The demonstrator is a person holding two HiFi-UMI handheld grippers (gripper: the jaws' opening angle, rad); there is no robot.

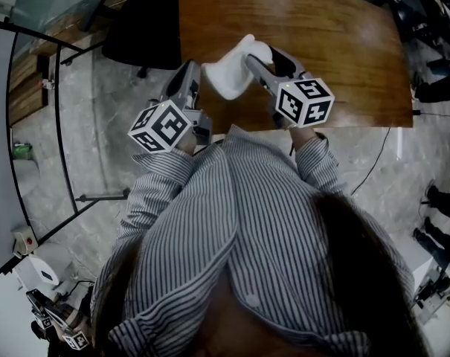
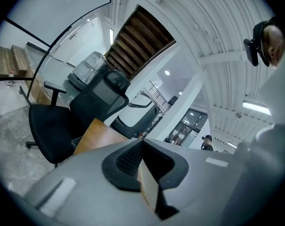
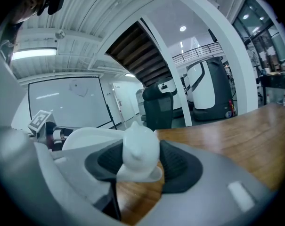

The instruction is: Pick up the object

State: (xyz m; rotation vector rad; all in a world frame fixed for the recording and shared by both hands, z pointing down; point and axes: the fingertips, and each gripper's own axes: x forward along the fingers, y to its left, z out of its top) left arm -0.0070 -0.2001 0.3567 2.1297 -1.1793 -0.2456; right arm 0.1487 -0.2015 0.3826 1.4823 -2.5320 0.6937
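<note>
Between the pads of the right claw [image 3: 141, 167] sits the white object [image 3: 139, 149], a smooth pale piece with a rounded top and a wider flared rim below. The claw is closed snugly on its narrow part, one dark pad pressing each side. From the head view the white object [image 1: 232, 71] hangs over the near edge of the brown wooden table [image 1: 329, 43]. Its narrow end is at the tip of the right claw [image 1: 256, 59], and its broader body reaches down and left from there, so its long axis runs roughly across the person's front. That broad end lies just beside the tip of the left claw [image 1: 187, 76], which is the free one. In its own view the left claw [image 2: 142, 146] has its pads drawn together with no object between them. Judging by the table [image 3: 236, 135] showing behind and beneath the object, it seems lifted clear, so the pick-up looks done with the right claw alone. Whether the object is hollow cannot be told. A black office chair [image 1: 139, 32] stands off the table's far left corner.
</note>
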